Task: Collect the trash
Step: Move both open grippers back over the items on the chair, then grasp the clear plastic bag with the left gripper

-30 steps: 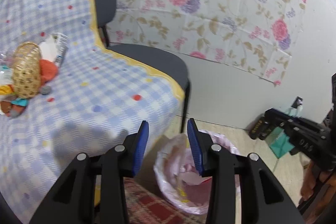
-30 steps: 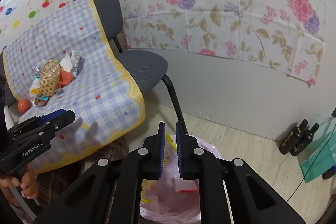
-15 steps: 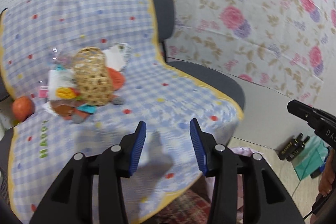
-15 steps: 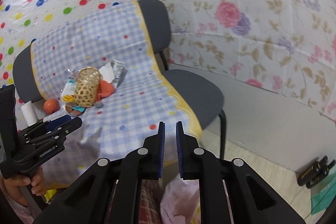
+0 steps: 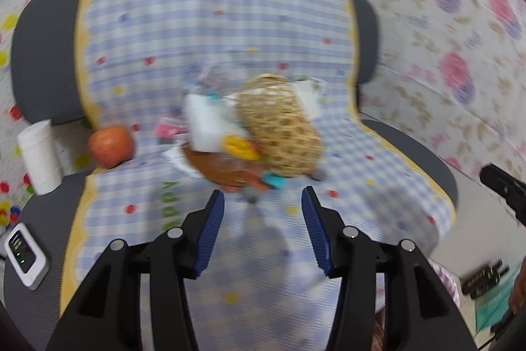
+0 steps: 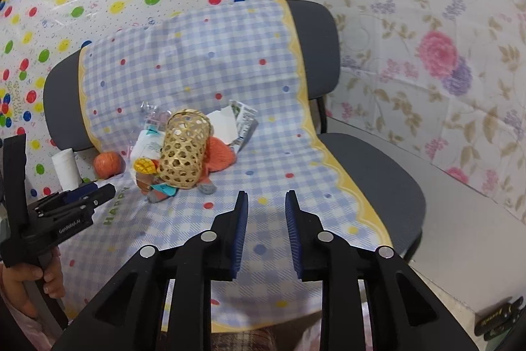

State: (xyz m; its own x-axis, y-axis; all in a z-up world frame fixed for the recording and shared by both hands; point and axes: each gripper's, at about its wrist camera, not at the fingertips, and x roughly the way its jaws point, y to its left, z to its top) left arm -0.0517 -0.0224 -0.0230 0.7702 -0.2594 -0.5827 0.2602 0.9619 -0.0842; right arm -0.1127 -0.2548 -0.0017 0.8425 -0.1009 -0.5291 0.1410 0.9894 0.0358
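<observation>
Both grippers, left point(image 5: 259, 203) and right point(image 6: 265, 206), empty, fingers just opening, aimed at litter pile point(image 6: 184, 150) on chair cloth point(image 6: 279, 173) for next pickup.

- Right gripper point(image 6: 265, 203): black angular frame, ribbed blue pads, four round silver screws across the linkage.
- Left gripper point(image 5: 263, 203): same build; side view shows white "GenRobot.AI" lettering on its black body.
- Hand point(image 6: 31, 280) on the left handle: pale pink sleeve below.

We count one woven basket point(image 6: 184, 150), one apple point(image 6: 107, 164), one white paper roll point(image 6: 66, 169), two grey chairs point(image 6: 371, 173) and one checked cloth point(image 6: 197, 61).
</observation>
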